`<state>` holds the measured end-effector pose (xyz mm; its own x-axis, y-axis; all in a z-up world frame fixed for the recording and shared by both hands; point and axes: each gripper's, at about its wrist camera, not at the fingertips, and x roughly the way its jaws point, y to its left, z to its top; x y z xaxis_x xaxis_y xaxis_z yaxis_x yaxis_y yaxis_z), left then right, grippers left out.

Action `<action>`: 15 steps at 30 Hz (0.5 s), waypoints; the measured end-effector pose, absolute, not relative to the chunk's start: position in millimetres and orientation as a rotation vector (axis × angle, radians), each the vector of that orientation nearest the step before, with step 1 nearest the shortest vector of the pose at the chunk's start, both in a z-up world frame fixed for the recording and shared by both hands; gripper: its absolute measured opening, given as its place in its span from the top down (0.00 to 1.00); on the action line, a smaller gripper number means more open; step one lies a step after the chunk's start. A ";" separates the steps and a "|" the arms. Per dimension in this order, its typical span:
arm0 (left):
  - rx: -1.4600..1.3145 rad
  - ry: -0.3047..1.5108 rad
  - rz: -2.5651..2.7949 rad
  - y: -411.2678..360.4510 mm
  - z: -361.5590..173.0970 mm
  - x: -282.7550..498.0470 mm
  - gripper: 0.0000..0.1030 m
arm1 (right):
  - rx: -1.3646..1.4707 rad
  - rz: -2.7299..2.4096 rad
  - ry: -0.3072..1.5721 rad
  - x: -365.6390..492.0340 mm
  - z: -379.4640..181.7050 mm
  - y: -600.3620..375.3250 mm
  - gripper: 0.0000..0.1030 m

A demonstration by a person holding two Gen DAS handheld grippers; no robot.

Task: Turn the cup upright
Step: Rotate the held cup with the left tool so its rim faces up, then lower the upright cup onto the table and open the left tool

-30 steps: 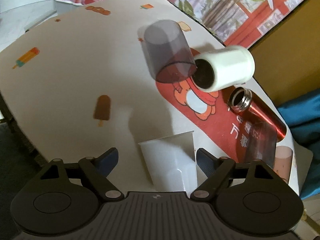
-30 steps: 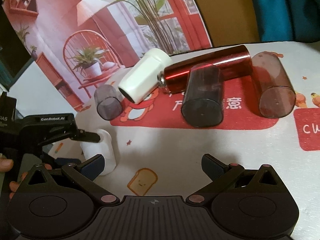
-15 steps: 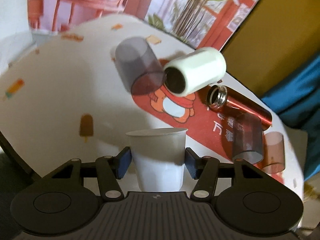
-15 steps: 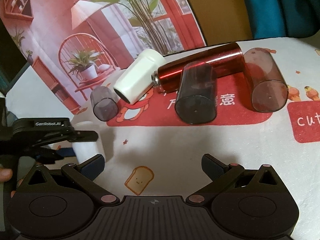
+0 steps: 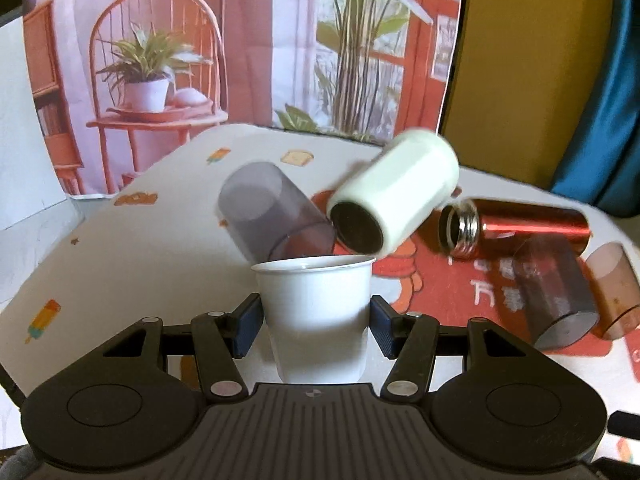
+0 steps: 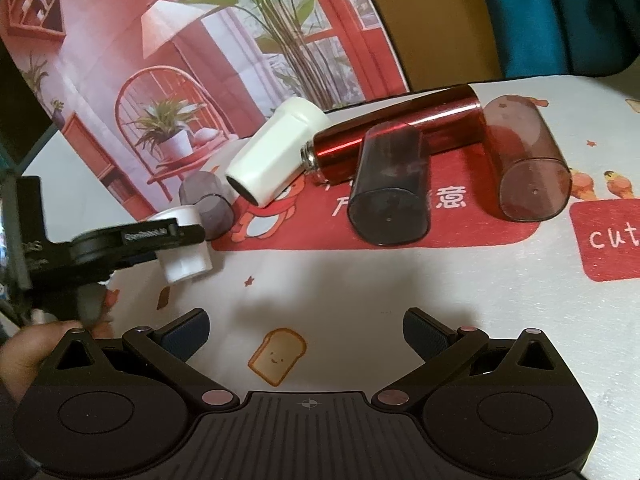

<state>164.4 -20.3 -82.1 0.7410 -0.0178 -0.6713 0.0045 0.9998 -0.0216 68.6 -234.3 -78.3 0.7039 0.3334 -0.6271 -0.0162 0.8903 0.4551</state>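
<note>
Left wrist view: the white paper cup (image 5: 316,312) is sitting between the left gripper (image 5: 316,320) fingers, mouth up, roughly upright. Both blue pads (image 5: 249,322) are pressing on its lower wall, one per side, so the fingers are pinching the cup. Its base is running out of sight behind the gripper body, so I cannot tell whether it is touching the tablecloth (image 5: 120,264). Just behind the cup, a grey translucent tumbler (image 5: 272,216) and a white mug (image 5: 396,196) are lying on their sides. A red flask (image 5: 520,228) is lying right of the cup, with two more tinted tumblers beyond it.

Right wrist view: the right gripper (image 6: 306,334) is hovering low over the tablecloth (image 6: 360,288), fingers spread wide and gripping nothing; a toast print is lying between them. The cup (image 6: 186,248) is showing far left of the flask (image 6: 400,132), tilted slightly, clamped in the left gripper (image 6: 160,240), which is reaching in level from the left edge. The person's left hand (image 6: 32,352) is wrapping the handle below.
</note>
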 end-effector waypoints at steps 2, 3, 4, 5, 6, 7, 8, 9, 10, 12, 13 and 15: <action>-0.051 0.754 -0.040 -19.5 -87.9 161.3 0.42 | 0.442 0.200 0.771 68.4 -78.5 -234.8 0.00; -0.055 0.762 -0.050 -20.0 -89.1 157.1 0.42 | 0.443 0.199 0.771 68.2 -78.6 -235.5 0.00; -0.058 0.776 -0.061 -20.2 -88.5 155.3 0.42 | 0.445 0.198 0.770 68.2 -78.7 -235.9 0.00; -0.063 0.791 -0.065 -20.0 -88.0 153.5 0.42 | 0.448 0.197 0.770 68.4 -79.2 -236.3 0.00; -0.074 0.808 -0.076 -18.7 -88.0 151.7 0.42 | 0.451 0.195 0.773 68.8 -79.9 -236.5 0.00; -0.093 0.827 -0.096 -16.7 -88.3 150.6 0.42 | 0.453 0.195 0.776 69.3 -80.5 -236.5 0.00; -0.121 0.855 -0.115 -13.9 -89.9 150.3 0.42 | 0.455 0.197 0.778 69.8 -80.8 -235.9 0.00; -0.142 0.869 -0.122 -12.2 -91.8 149.7 0.42 | 0.455 0.201 0.779 70.0 -81.0 -235.0 0.00; -0.157 0.882 -0.125 -10.8 -93.2 149.2 0.42 | 0.453 0.207 0.779 70.3 -81.0 -234.0 0.00; -0.155 0.906 -0.131 -11.9 -95.9 149.2 0.42 | 0.446 0.210 0.780 70.4 -80.4 -232.0 0.00; -0.148 0.916 -0.131 -12.8 -96.2 149.2 0.41 | 0.442 0.209 0.781 70.3 -80.0 -231.9 0.00; -0.128 0.924 -0.128 -12.8 -94.9 147.4 0.32 | 0.435 0.197 0.780 69.7 -78.9 -232.1 0.00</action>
